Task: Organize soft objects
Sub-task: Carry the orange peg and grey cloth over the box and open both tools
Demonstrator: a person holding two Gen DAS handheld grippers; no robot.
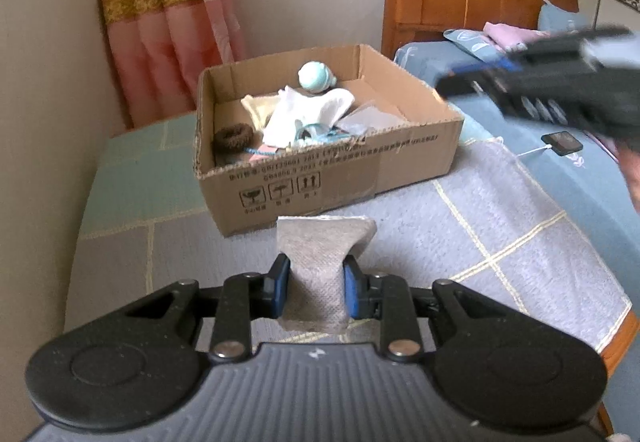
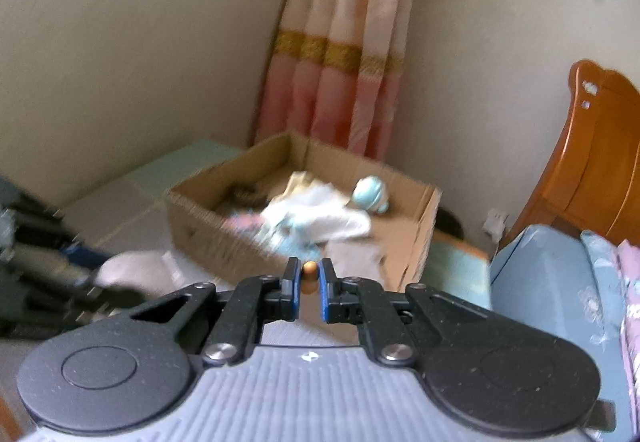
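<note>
My left claw [image 1: 316,288] squeezes a gray cloth [image 1: 320,262] between its 2 blue pads, above the blanket [image 1: 500,242], just in front of the box [image 1: 320,177]. My right claw [image 2: 310,290] is almost shut on a small orange ball [image 2: 309,271]. The box sits by the blanket's far edge, with a white cloth [image 1: 308,113], a blue toy [image 1: 314,75] and a brown hair tie [image 1: 232,137] inside.

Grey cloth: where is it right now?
Left wrist view, centre: the grey cloth is pinched in the left gripper, just in front of the cardboard box over the checked blanket.
</note>
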